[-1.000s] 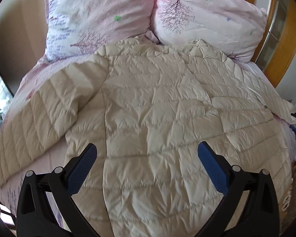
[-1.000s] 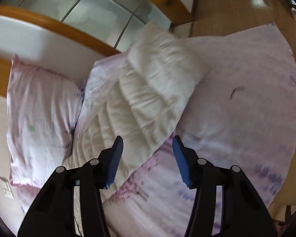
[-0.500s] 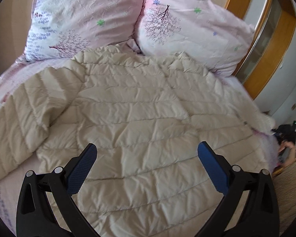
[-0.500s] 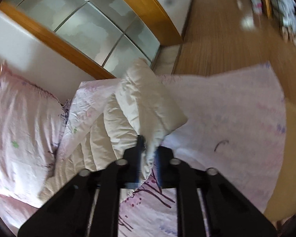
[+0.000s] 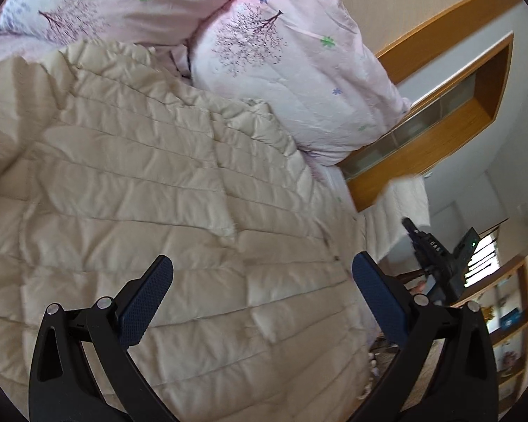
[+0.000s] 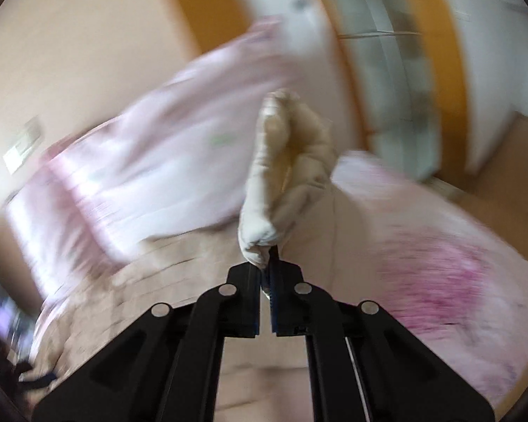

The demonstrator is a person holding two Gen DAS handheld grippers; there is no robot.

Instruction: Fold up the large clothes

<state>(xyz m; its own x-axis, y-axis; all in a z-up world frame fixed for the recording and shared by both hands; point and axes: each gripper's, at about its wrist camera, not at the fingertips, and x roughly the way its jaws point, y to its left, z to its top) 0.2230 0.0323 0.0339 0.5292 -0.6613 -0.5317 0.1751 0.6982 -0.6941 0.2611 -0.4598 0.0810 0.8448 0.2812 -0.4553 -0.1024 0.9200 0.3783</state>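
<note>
Clamped tight, the right gripper has its jaws pinched on the cuff end of a cream quilted sleeve, which stands bunched and lifted just ahead of the fingertips; that view is smeared with motion. The left gripper hangs with its blue-padded jaws spread wide and holding nothing, low over the back of the cream quilted puffer jacket.

The jacket lies flat on the pink floral bedsheet, collar towards the two pink tree-print pillows, its long axis running away from the left jaws towards those pillows. The held sleeve rises off the jacket's right edge, so the right hand is the one placed to carry it; I'd judge the coming move turns on swinging that sleeve inward, across the body panel that lies under the left gripper.

No brand or label on the jacket is legible; small pale lettering on the right gripper's black body is too small to read.
</note>
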